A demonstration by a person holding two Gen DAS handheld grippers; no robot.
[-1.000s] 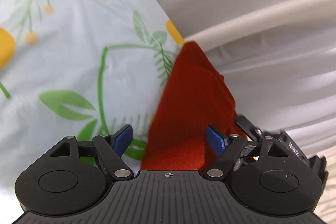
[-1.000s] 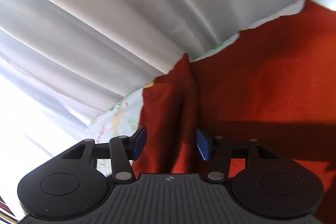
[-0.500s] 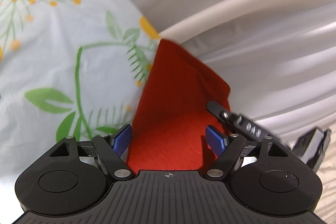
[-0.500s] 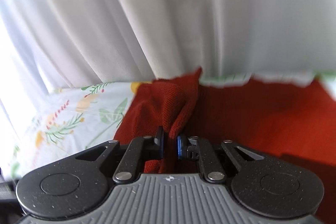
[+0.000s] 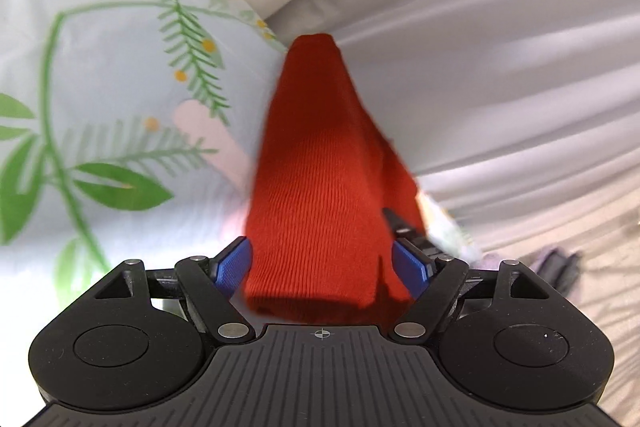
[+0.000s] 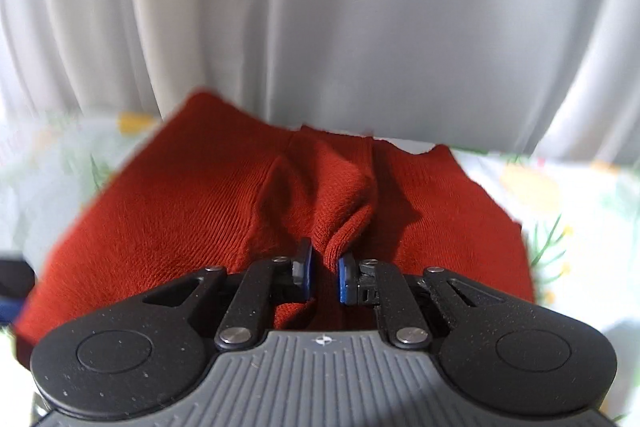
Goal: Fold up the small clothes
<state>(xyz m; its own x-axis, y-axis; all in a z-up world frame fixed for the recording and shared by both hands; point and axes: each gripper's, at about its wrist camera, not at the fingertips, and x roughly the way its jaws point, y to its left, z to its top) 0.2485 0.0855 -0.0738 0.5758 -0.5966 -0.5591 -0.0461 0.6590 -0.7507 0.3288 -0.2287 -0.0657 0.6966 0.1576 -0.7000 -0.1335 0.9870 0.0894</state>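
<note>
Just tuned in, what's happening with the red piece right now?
A person is folding a small red knit garment on a floral sheet. The right hand-held gripper pinches a bunched fold of it, its jaws easing open slightly. The left hand-held gripper is wide open, with a strip of the garment lying between its blue pads, which seem not to press it.

A floral-printed sheet (image 5: 120, 99) covers the surface, with a red knitted garment (image 6: 192, 211) lying on it.
</note>
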